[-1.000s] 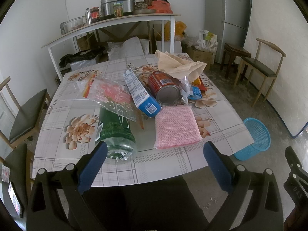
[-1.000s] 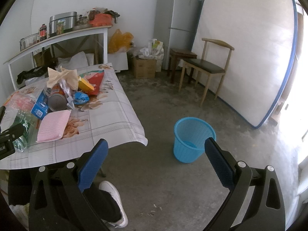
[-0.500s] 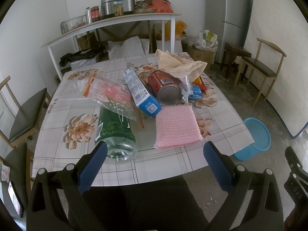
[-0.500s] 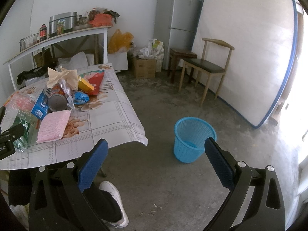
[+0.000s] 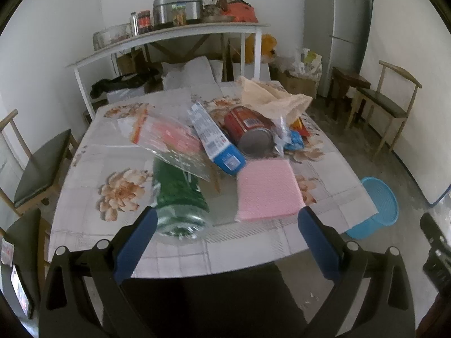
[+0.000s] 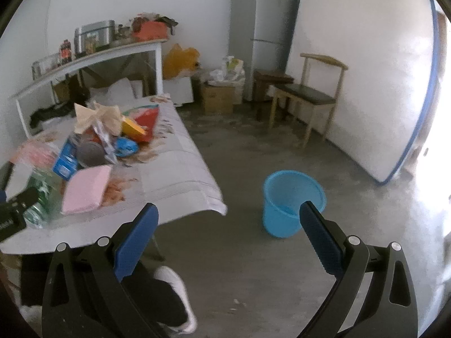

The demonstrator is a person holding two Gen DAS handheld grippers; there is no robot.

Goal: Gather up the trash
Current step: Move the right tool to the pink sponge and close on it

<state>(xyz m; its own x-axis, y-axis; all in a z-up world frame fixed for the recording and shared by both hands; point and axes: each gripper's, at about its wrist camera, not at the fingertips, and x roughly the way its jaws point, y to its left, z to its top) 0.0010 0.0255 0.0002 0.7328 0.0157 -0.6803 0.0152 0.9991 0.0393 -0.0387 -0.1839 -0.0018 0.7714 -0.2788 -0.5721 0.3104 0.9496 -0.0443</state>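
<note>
Both spread, empty: left hand-held gripper (image 5: 227, 226) nears the light, slippery green bottle (image 5: 178, 197); pinch mid-body, beside the pink sponge (image 5: 267, 190).

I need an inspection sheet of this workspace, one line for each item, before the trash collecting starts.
Surface: table under a floral cloth, trash piled on its middle and right part.
Job's things: green bottle, pink cloth, red can, blue box, clear bag all lie on it; blue basket stands on the floor, right of the table.
Clutter: beige cloth lies on the pile.
Grippers: left claw and right claw both open, holding nothing.
Cables: nothing seen.
Surroundings: shelf, fridge, chair, mattress.
</note>
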